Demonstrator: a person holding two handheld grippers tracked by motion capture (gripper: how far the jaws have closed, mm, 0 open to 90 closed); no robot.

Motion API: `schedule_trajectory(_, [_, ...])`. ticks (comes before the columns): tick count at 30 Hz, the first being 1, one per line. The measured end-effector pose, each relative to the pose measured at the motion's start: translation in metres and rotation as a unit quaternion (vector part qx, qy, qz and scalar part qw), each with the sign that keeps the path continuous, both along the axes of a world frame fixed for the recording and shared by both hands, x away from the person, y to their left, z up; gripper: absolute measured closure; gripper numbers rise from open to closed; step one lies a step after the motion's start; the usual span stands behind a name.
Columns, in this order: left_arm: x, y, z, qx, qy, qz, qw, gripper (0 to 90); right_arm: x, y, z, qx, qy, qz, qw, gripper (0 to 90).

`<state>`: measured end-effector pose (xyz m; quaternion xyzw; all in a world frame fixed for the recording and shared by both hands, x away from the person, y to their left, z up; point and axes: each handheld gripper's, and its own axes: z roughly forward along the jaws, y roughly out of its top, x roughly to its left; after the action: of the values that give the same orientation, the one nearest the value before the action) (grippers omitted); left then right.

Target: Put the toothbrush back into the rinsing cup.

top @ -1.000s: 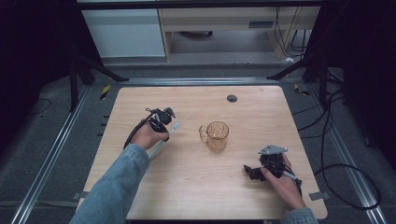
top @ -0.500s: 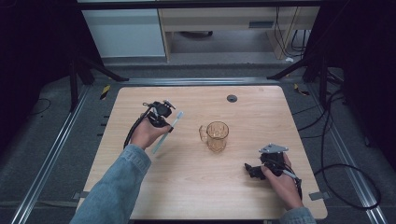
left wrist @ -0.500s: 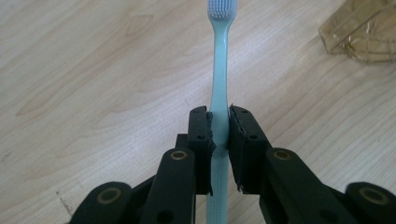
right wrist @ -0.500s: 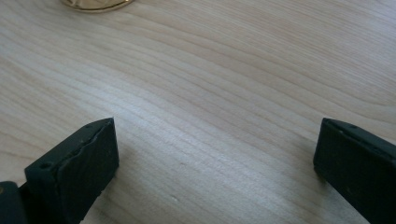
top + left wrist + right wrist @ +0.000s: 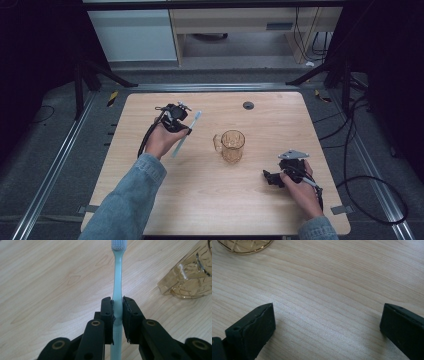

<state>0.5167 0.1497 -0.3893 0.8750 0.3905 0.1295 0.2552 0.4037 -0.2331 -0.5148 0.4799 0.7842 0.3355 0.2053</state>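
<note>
Tabletop (image 5: 260, 200): pale wood, carrying an amber glass mug (image 5: 232, 145) near its middle, handle toward the left.

Left tongs (image 5: 184, 131): clamped on the handle of a pale green toothbrush (image 5: 185, 134). A second ago the brush lay low by the hand, close to the wood; now it is lifted clear of the tabletop, bristle head tipped up toward the far side, tail slanting near and left. In the left gripper view the pads (image 5: 108, 312) press both sides of the toothbrush (image 5: 117, 285), with the mug (image 5: 190, 275) just off to the right.

Right tongs (image 5: 267, 178): wide apart, holding nothing, parked low at the near right, unchanged.

Judgement: pickup looks done and the grip firm. The mug, right of the brush, seems the likely destination; carrying across and dropping it in remains.
</note>
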Motion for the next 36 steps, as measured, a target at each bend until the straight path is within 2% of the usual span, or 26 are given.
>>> schedule_trajectory(2, [0.0, -0.004, 0.001, -0.009, -0.005, 0.0, 0.9999, 78.7, 0.0, -0.001, 0.0, -0.002, -0.002, 0.004, 1.0, 0.4])
schedule_trajectory(5, [0.001, -0.01, 0.004, -0.012, -0.013, -0.001, 0.9998, 78.7, 0.0, -0.001, 0.0, -0.002, -0.002, 0.004, 1.0, 0.4])
schedule_trajectory(9, [0.001, -0.019, 0.01, -0.018, -0.033, -0.003, 0.9993, 78.7, 0.0, 0.0, 0.0, -0.002, -0.002, 0.003, 1.0, 0.4])
schedule_trajectory(12, [0.0, -0.023, 0.014, -0.032, -0.054, 0.003, 0.998, 78.8, -0.001, 0.0, 0.0, -0.002, -0.002, 0.0, 1.0, 0.4])
schedule_trajectory(18, [-0.008, -0.027, 0.026, -0.059, -0.098, 0.011, 0.9933, 78.8, -0.001, 0.0, 0.0, -0.002, -0.003, 0.0, 1.0, 0.4])
schedule_trajectory(21, [-0.008, -0.027, 0.03, -0.067, -0.113, 0.01, 0.9914, 78.8, -0.001, 0.0, 0.0, -0.002, -0.003, 0.0, 1.0, 0.4])
schedule_trajectory(25, [-0.007, -0.027, 0.031, -0.086, -0.122, 0.018, 0.9886, 78.8, -0.001, 0.0, 0.0, -0.001, -0.003, 0.0, 1.0, 0.4])
schedule_trajectory(30, [-0.014, -0.032, 0.037, -0.106, -0.146, 0.018, 0.9833, 78.8, -0.001, 0.0, 0.0, -0.002, -0.003, 0.001, 1.0, 0.4])
schedule_trajectory(31, [-0.015, -0.032, 0.038, -0.108, -0.15, 0.016, 0.9827, 78.8, -0.001, 0.0, 0.0, -0.002, -0.003, 0.0, 1.0, 0.4])
schedule_trajectory(34, [-0.022, -0.036, 0.04, -0.115, -0.172, 0.01, 0.9783, 78.8, -0.001, 0.0, 0.0, -0.002, -0.003, 0.001, 1.0, 0.4])
schedule_trajectory(36, [-0.025, -0.038, 0.041, -0.117, -0.182, 0.006, 0.9764, 78.8, -0.002, 0.0, 0.0, -0.002, -0.002, 0.003, 1.0, 0.4])
